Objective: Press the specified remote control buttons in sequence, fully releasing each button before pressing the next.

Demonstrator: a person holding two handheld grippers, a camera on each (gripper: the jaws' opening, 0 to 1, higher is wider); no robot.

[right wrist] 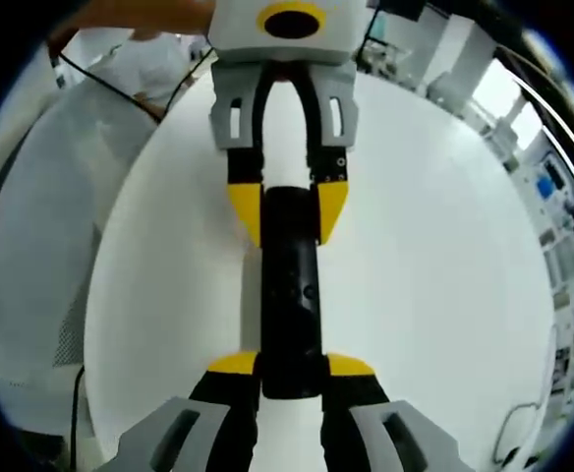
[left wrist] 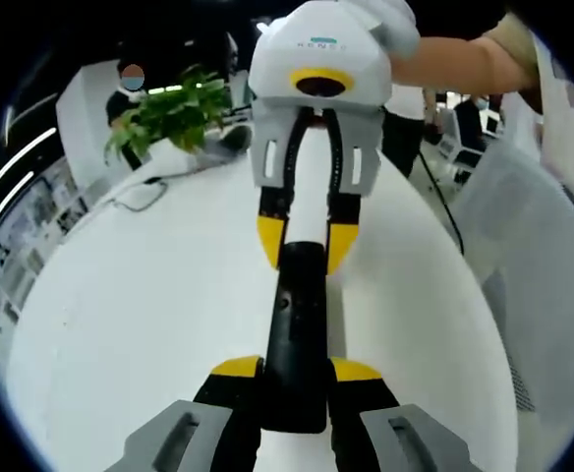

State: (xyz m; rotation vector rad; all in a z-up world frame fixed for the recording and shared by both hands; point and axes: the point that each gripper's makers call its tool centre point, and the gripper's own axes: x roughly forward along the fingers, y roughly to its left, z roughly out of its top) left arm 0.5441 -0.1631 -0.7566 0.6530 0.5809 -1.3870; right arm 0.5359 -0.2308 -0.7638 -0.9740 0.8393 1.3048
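Both claws grip one black remote at opposite ends above a round white table: in the left gripper view, the left gripper [left wrist: 297, 379] clamps the near end of the remote [left wrist: 294, 324] while the right gripper [left wrist: 305, 241] pinches the far end; in the right gripper view the right gripper [right wrist: 292, 374] holds the near end and the left gripper [right wrist: 289, 211] the far. The table [left wrist: 149, 324] spreads beneath, with a plant [left wrist: 169, 113] at its far edge. No jaw rests on a button, so pressing appears not yet begun; the next move likely calls for one claw to let go and tap the first button.
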